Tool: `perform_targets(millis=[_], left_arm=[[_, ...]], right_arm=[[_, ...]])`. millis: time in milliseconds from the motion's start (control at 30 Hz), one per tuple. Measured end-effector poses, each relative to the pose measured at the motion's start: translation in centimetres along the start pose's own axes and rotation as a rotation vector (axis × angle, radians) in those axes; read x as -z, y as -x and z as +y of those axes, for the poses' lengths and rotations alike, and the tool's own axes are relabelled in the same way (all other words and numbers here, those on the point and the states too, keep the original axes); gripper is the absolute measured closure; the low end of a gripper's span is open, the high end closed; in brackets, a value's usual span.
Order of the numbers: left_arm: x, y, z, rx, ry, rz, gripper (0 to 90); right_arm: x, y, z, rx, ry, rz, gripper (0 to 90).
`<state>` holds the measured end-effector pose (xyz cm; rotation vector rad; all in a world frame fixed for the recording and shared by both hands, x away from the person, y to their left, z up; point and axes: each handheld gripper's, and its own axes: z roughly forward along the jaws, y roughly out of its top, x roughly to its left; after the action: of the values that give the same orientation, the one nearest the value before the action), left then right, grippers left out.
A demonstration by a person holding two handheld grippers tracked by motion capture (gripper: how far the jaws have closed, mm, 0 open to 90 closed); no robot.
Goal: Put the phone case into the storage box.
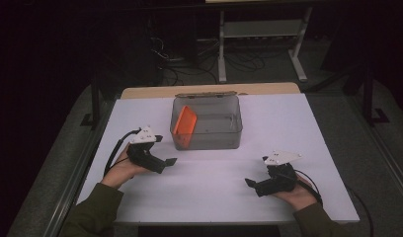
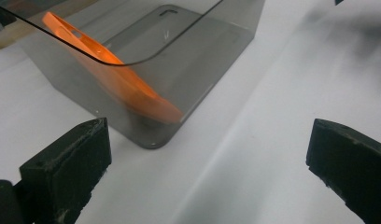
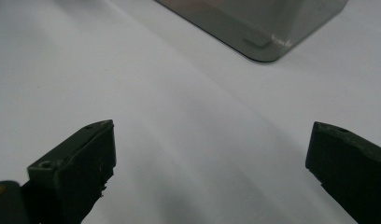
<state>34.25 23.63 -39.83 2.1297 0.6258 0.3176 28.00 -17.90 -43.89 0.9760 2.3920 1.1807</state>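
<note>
Reference landmark: the clear bin (image 1: 206,129) standing on the white table (image 1: 214,197). Nearest the person, the right gripper (image 1: 253,184) rests low on the table, in front of the bin and toward its right corner, well apart from it; its jaws stand wide and hold nothing, as the right gripper view confirms with bare table between them. The left gripper (image 1: 166,163) sits just in front of the bin's left corner, near but not touching, jaws likewise spread wide and empty. Inside the bin, the orange lid (image 1: 184,122) leans tilted against the left wall, its lower edge down in the near left corner (image 2: 165,112) and its upper edge near the rim. Beyond the bin lie the tan table edge (image 1: 140,92) and a metal stand (image 1: 261,39) on the floor. Judged risks: the bin wall is smooth and the lid is thin and steeply inclined, so a jaw entering from above can strike the rim and push the whole bin across the slick surface. A grasp on the lid's upper edge alone can let it pivot and slip back down. With the right gripper well apart from the bin, nothing braces the bin against sliding. Transparent walls also make depth hard to judge from the left gripper view.
</note>
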Motion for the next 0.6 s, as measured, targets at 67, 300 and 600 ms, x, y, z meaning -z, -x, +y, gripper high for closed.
perform_targets(millis=[67,300,600], left_arm=[[0.0,0.3,-0.3,-0.004,-0.001,0.004,0.0],[0.0,1.4,-1.5,-0.003,0.009,0.003,0.0],[0.5,2.6,-2.9,0.004,0.02,0.011,0.0]], right_arm=[[0.0,0.0,0.0,-0.001,0.0,0.001,1.2],[0.0,0.0,0.0,0.0,0.0,0.001,1.2],[0.0,0.0,0.0,0.001,0.003,0.0,1.2]])
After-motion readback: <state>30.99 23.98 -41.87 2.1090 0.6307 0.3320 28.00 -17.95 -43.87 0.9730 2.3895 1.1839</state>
